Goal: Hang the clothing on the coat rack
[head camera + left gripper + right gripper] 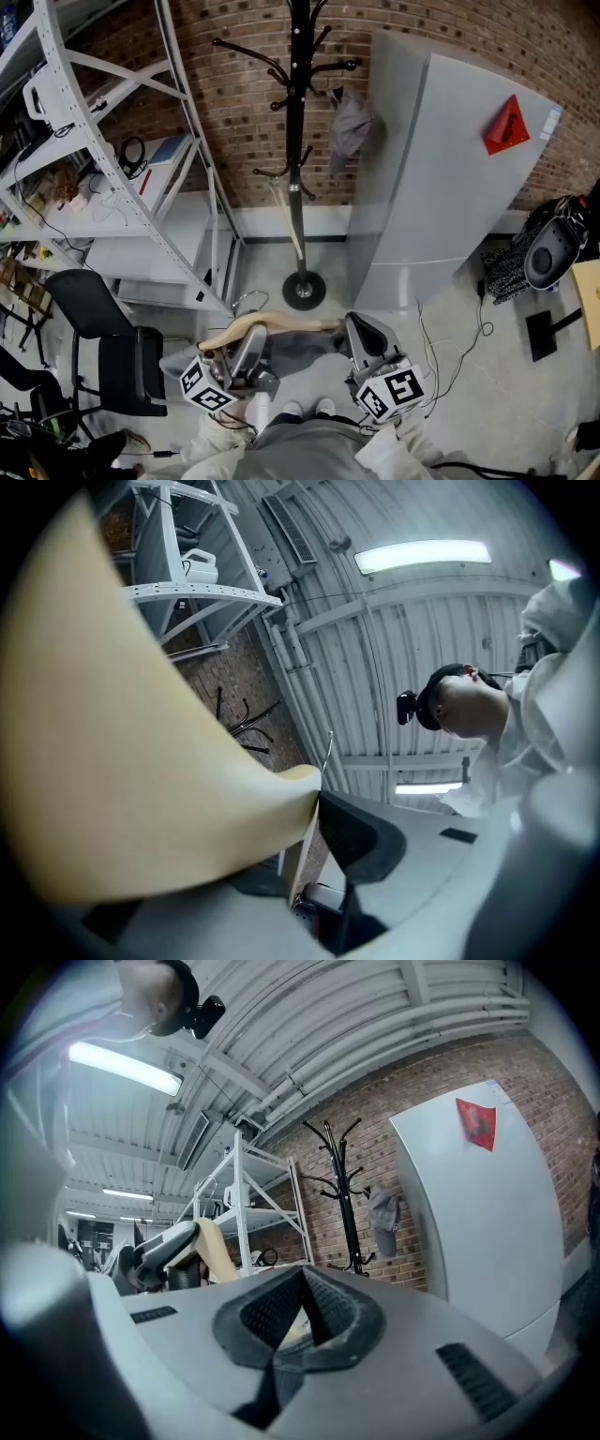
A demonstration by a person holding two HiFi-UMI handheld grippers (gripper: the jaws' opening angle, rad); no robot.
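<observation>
A pale wooden hanger (272,323) with a grey garment (302,352) draped on it is held low in front of me, between both grippers. My left gripper (251,349) is shut on the hanger's left arm, which fills the left gripper view (141,761). My right gripper (354,333) is shut on its right end, and a beige sliver shows between the pads (298,1324). The black coat rack (297,141) stands ahead against the brick wall, well apart from the hanger. A grey cap (349,127) hangs on one of its right hooks.
White metal shelving (112,141) stands to the left of the rack. A tall grey cabinet (441,178) with a red triangle stands close on its right. A black chair (103,347) is at my left. Cables lie on the floor (450,347) at the right.
</observation>
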